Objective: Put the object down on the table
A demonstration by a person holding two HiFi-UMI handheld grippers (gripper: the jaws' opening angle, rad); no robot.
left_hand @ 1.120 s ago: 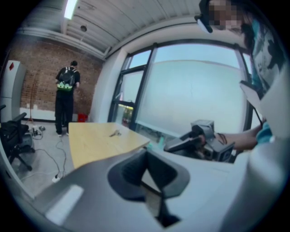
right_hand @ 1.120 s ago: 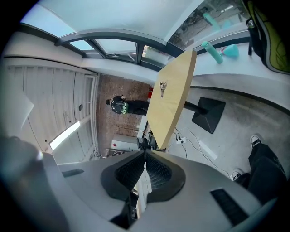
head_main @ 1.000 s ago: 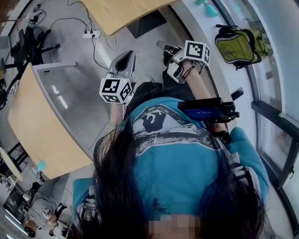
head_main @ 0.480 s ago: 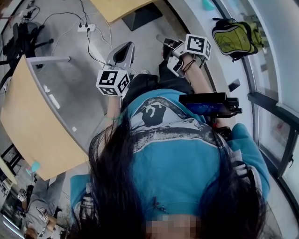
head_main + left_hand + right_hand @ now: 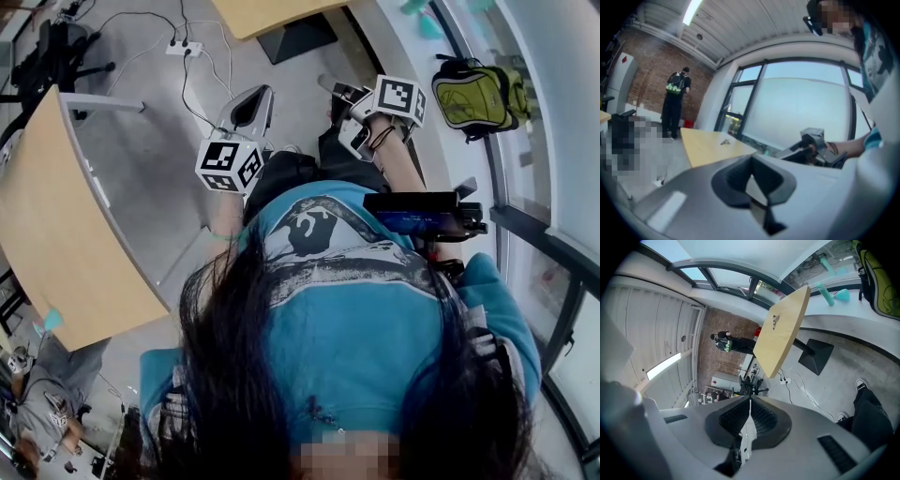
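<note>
Both grippers are held up in front of the person's chest, over the floor. In the head view my left gripper (image 5: pixel 251 99) points away, its marker cube (image 5: pixel 230 164) near the body. Its jaws are shut with nothing between them (image 5: pixel 751 158). My right gripper (image 5: pixel 332 91) is beside it, also shut and empty (image 5: pixel 750 400). A small dark thing (image 5: pixel 776 320) lies on the wooden table (image 5: pixel 785 333) ahead, also visible in the left gripper view as a small dark thing (image 5: pixel 724 141). Neither gripper is near it.
A second wooden table (image 5: pixel 56 234) stands to the left. A power strip (image 5: pixel 185 47) and cables lie on the floor. A green backpack (image 5: pixel 478 94) and a teal bottle (image 5: pixel 826 294) rest on the window ledge. A person (image 5: pixel 675 103) stands far off by the brick wall.
Both grippers stay shut and keep about the same place in front of the person. The head view has swung a little, so floor and tables have shifted.
</note>
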